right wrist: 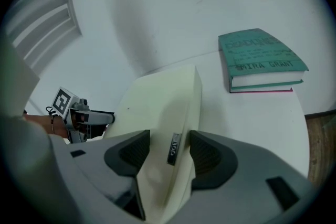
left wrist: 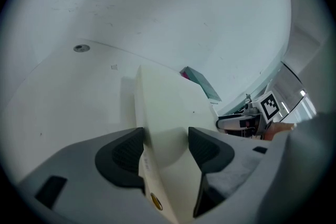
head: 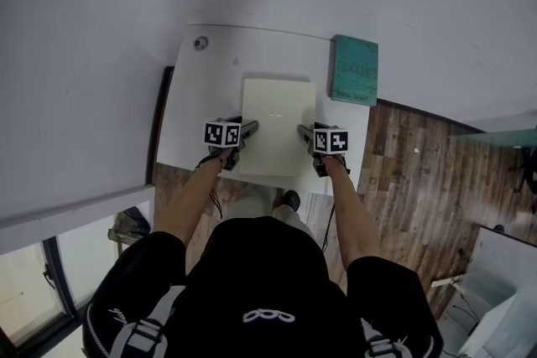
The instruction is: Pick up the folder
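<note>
A cream folder [head: 278, 126] is held flat above the white table [head: 197, 101], one gripper at each side. My left gripper [head: 248, 128] is shut on the folder's left edge; in the left gripper view the folder [left wrist: 170, 123] runs between both pads. My right gripper [head: 304, 132] is shut on its right edge, and the folder [right wrist: 168, 113] bulges between that gripper's pads, with a small label strip on its edge. Each gripper shows across the folder in the other's view: the right gripper [left wrist: 223, 123] and the left gripper [right wrist: 110, 117].
A teal book [head: 355, 69] lies at the table's back right corner, beside the folder; it appears as a teal book [right wrist: 261, 59] in the right gripper view. A small round metal fitting [head: 200, 43] sits at the back left. White wall behind, wooden floor [head: 411, 163] to the right.
</note>
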The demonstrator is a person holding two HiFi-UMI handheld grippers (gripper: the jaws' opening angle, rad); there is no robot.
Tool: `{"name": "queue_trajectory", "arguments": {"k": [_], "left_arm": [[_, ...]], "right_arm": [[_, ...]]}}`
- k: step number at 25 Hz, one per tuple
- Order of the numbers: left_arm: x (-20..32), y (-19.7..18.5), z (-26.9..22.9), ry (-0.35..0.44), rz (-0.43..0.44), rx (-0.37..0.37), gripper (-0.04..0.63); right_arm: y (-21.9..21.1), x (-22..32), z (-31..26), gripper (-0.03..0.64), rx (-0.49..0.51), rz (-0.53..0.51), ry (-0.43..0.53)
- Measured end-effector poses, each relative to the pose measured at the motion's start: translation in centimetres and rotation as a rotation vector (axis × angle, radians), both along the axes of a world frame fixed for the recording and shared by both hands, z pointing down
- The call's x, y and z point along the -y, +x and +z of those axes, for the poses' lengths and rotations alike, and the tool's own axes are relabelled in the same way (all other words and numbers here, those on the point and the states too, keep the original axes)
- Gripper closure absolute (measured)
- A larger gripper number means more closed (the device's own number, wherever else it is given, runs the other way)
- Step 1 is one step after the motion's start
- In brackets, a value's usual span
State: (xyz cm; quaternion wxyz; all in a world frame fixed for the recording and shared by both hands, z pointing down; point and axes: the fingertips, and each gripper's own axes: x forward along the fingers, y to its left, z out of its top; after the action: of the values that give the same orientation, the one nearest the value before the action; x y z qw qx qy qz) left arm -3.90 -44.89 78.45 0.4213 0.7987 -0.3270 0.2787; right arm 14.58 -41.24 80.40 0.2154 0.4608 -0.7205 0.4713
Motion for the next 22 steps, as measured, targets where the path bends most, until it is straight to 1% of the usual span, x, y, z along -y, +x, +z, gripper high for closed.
{"name": "queue_trajectory", "arguments": {"k": [10, 15, 22], "left_arm": [[-0.1, 0.4, -2.6, 0.061, -0.027, -0.009, 0.33], [-0.4, 0.5, -4.8, 0.121, -0.024, -0.001, 0.33], [-0.9, 0.4, -7.6, 0.21, -0.03, 0.01, 0.341]], "right_arm": [[0.5, 0.1, -3.0, 0.366, -0.048, -0.035, 0.082], [0.8, -0.1, -4.9, 0.37, -0.08, -0.053, 0.132], [0.8, 0.0, -8.4, 0.379, -0.13, -0.085, 0.241]]}}
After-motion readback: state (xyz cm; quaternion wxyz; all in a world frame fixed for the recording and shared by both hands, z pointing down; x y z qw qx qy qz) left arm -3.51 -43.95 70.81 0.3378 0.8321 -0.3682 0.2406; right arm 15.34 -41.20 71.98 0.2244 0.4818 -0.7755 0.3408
